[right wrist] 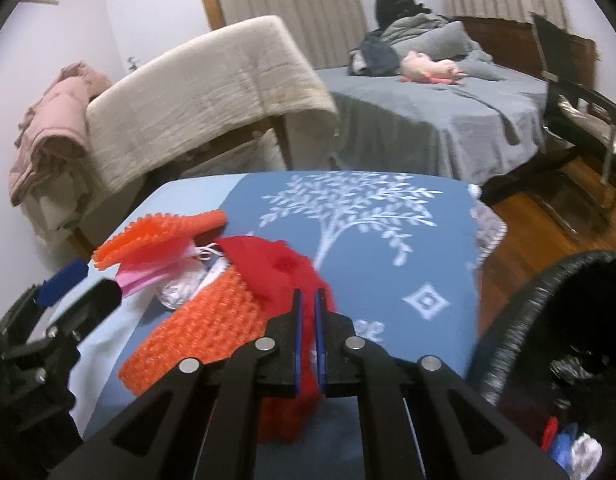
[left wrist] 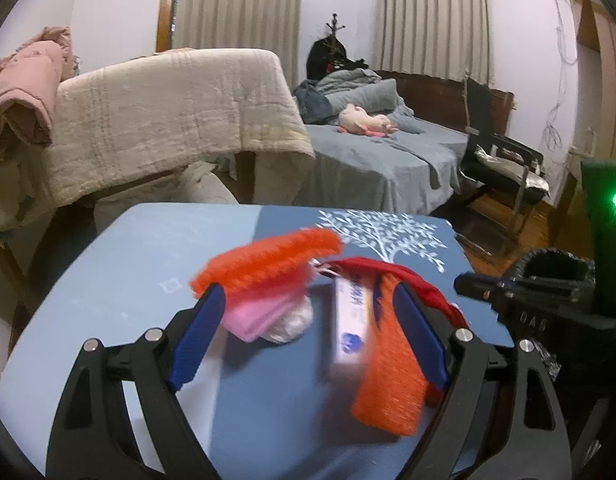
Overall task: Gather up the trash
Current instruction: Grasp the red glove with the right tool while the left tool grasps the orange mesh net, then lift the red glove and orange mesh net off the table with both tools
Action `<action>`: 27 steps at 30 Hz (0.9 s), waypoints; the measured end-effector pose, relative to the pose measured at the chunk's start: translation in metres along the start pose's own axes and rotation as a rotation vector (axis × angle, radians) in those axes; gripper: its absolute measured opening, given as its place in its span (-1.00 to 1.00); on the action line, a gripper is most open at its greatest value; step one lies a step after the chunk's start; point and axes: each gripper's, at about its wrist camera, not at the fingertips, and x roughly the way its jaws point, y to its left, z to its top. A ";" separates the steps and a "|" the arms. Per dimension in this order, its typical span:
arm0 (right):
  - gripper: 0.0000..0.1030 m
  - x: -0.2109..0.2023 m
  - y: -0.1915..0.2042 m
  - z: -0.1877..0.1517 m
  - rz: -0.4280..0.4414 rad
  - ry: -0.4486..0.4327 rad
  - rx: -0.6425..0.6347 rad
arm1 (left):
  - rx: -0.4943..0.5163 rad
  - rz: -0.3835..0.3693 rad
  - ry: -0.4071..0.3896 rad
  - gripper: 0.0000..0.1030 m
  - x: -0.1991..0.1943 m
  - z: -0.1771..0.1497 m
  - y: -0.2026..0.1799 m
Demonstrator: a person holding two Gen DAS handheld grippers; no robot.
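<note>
A heap of trash lies on the blue table: an orange mesh net, a red mesh piece, a pink packet, crumpled clear plastic and a white tube with blue print. My left gripper stands open around the heap, with the orange net lying over its left fingertip and along the inside of its right finger. My right gripper is shut on the red mesh piece, which hangs down between its blue pads. In the left wrist view the right gripper shows at the table's right edge.
A bin lined with a black bag stands right of the table, with scraps inside. Behind the table are a chair draped in a cream blanket, a bed with grey sheets and a black folding chair on the wooden floor.
</note>
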 end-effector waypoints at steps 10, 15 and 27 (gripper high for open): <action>-0.89 -0.009 -0.018 -0.009 -0.031 0.017 0.029 | 0.003 -0.092 0.128 0.20 0.022 -0.023 -0.022; -0.88 -0.007 -0.018 -0.010 -0.027 0.021 0.028 | 0.017 -0.122 0.170 -0.34 0.027 -0.031 -0.028; -0.66 -0.007 -0.006 -0.012 -0.021 0.017 -0.005 | 0.001 -0.165 0.110 -0.80 0.009 -0.025 -0.024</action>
